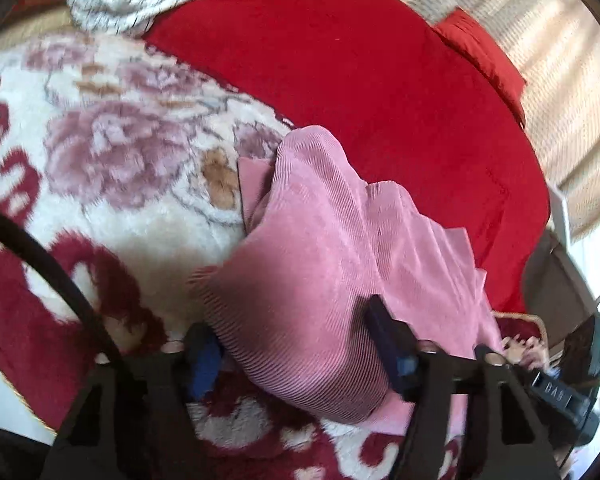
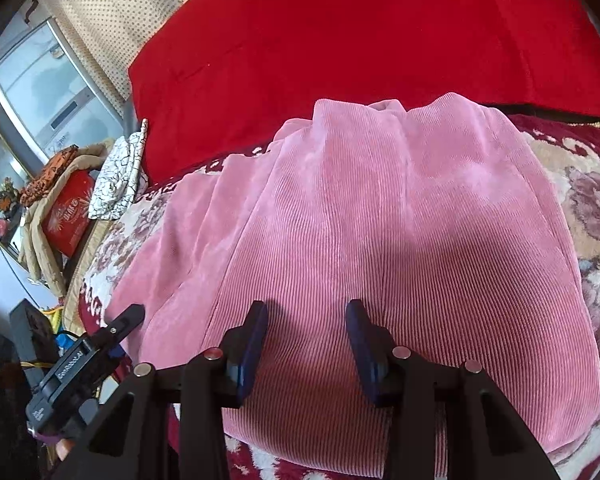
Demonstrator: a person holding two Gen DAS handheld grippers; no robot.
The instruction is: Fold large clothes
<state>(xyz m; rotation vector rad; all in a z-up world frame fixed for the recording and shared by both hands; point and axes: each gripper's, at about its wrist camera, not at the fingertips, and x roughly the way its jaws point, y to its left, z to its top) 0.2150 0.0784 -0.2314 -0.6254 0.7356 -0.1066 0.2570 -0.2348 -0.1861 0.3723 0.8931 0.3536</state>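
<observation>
A pink ribbed garment (image 2: 380,220) lies in loose folds on a floral plush blanket (image 2: 596,208). My right gripper (image 2: 306,312) hovers open just above the garment's near part, its blue-padded fingers (image 2: 256,340) apart, nothing between them. In the left wrist view the same garment (image 1: 324,248) lies bunched on the blanket (image 1: 112,152). My left gripper (image 1: 288,320) is open, its fingers (image 1: 384,332) wide apart, with a rolled fold of the garment lying between them, not pinched. The left gripper also shows in the right wrist view (image 2: 100,340) at the garment's left edge.
A red bedspread (image 1: 380,80) covers the bed beyond the blanket. A white black-patterned cloth (image 1: 132,0) lies at the far edge. A red box (image 2: 68,212) and clutter stand beside the bed at left, near a window (image 2: 48,96). A black cable (image 1: 52,272) crosses the left wrist view.
</observation>
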